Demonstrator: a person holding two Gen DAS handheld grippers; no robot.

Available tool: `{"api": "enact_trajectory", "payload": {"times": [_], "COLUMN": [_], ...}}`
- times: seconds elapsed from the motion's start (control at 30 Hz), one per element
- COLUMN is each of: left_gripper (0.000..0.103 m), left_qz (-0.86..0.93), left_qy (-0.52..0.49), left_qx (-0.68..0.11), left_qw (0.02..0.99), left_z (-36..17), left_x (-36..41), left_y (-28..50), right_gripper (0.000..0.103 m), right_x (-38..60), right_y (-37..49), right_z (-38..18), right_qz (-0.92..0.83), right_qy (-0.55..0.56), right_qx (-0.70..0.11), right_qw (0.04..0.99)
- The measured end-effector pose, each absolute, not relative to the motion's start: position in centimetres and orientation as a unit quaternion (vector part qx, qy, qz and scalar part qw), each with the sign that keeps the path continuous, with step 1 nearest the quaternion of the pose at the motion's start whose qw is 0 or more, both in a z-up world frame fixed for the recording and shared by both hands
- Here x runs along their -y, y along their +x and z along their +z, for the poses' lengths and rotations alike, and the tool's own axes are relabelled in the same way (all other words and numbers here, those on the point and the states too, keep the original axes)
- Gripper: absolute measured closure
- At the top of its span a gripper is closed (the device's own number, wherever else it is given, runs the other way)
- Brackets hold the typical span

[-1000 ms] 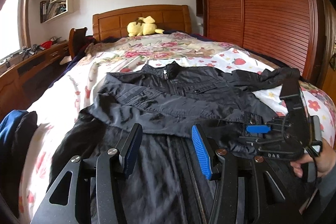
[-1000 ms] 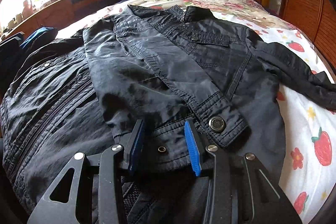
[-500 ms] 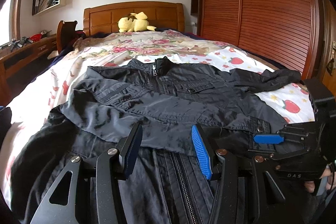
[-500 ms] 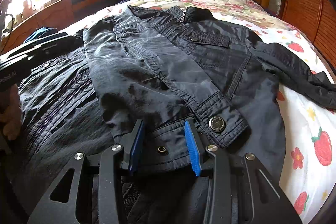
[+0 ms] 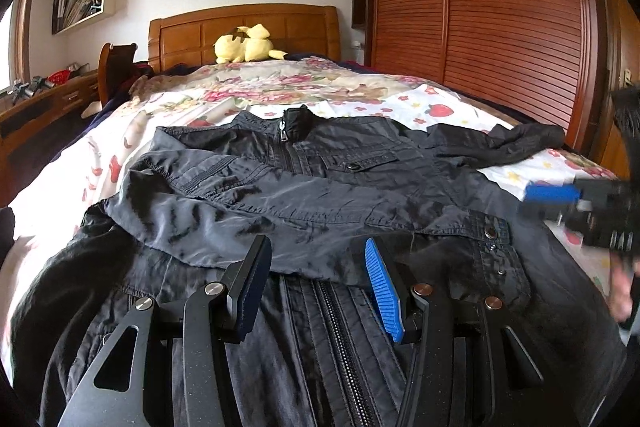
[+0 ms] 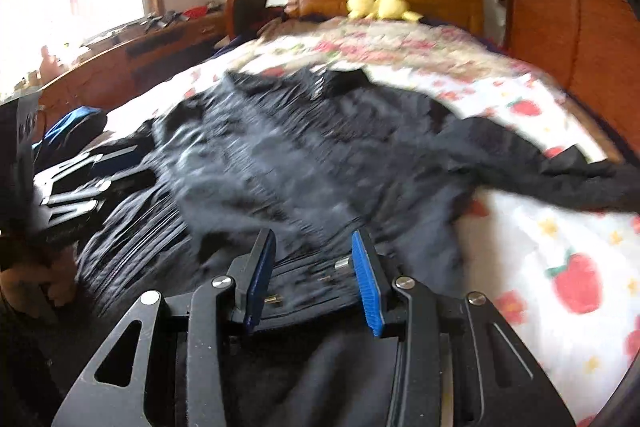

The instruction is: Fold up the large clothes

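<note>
1. Spreading across the room, the bed (image 5: 168, 131) with its strawberry-and-flower sheet carries everything; a wooden headboard (image 5: 244, 27) and a yellow plush toy (image 5: 246, 45) stand at its far end, and a slatted wardrobe (image 5: 500, 27) runs along one side.
2. Lying flat on the sheet, the dark jacket (image 5: 320, 195) faces up, collar toward the headboard, one sleeve folded across the chest and the other sleeve (image 5: 500, 145) flung out sideways over the sheet. A second dark zipped garment (image 5: 336, 347) lies partly under its hem, nearest the cameras.
3. The jacket looks like thin, crinkly woven cloth: light, limp and probably a little slick, so it should drape and slide rather than hold a crease. The stitched hem band and snap cuff (image 5: 490, 231) look the firmest places to pinch; the loose sleeve is best taken near its end.
4. The left tongs (image 5: 318, 281) hover open just above the hem, holding nothing.
5. The right tongs (image 6: 314, 277) also stand open, straddling the hem band without gripping it; that view is motion-blurred.
6. The outflung sleeve is not yet folded in.
</note>
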State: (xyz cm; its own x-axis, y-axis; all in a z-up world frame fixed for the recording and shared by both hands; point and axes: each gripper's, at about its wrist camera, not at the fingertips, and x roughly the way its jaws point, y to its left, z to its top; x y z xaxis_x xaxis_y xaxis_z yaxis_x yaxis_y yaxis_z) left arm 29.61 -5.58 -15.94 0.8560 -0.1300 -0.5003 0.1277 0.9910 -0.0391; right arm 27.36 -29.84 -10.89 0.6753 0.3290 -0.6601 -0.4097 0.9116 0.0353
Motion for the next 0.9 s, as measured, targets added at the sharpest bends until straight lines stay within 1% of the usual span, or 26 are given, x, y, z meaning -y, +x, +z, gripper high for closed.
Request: {"api": "enact_trajectory", "payload": {"times": [0.03,0.07,0.1,0.23,0.53,0.73,0.9], "left_gripper": [0.052,0.052,0.052,0.052,0.051,0.051,0.051], "left_qz": [-0.067,-0.068,-0.067,-0.066,-0.066,-0.066,-0.067], "left_qy": [-0.001,0.0,0.0,0.0,0.005,0.004,0.004], "left_qx": [-0.258,-0.257,-0.256,-0.252,-0.252,-0.252,-0.254], "left_qw": [0.964,0.964,0.964,0.966,0.965,0.965,0.965], "left_z": [-15.9,-15.9,-15.9,-15.9,-16.0,-16.0,-16.0], "left_x": [5.6,5.6,5.7,5.8,6.1,6.1,6.2], "left_y": [29.6,29.5,29.4,29.2,29.3,29.3,29.4], "right_gripper": [0.036,0.028,0.023,0.023,0.023,0.023,0.023], "right_x": [30.5,31.8,32.7,36.5,46.5,52.6,55.7], "right_y": [27.6,28.1,28.6,31.4,38.7,42.4,44.1], "right_z": [-10.5,-9.9,-9.6,-8.6,-10.0,-11.6,-12.0], "right_qz": [0.191,0.174,0.161,0.115,0.007,-0.051,-0.084], "right_qy": [-0.06,-0.059,-0.056,-0.056,-0.043,0.024,0.067], "right_qx": [-0.343,-0.339,-0.339,-0.337,-0.39,-0.416,-0.426], "right_qw": [0.918,0.923,0.925,0.933,0.92,0.907,0.898]}}
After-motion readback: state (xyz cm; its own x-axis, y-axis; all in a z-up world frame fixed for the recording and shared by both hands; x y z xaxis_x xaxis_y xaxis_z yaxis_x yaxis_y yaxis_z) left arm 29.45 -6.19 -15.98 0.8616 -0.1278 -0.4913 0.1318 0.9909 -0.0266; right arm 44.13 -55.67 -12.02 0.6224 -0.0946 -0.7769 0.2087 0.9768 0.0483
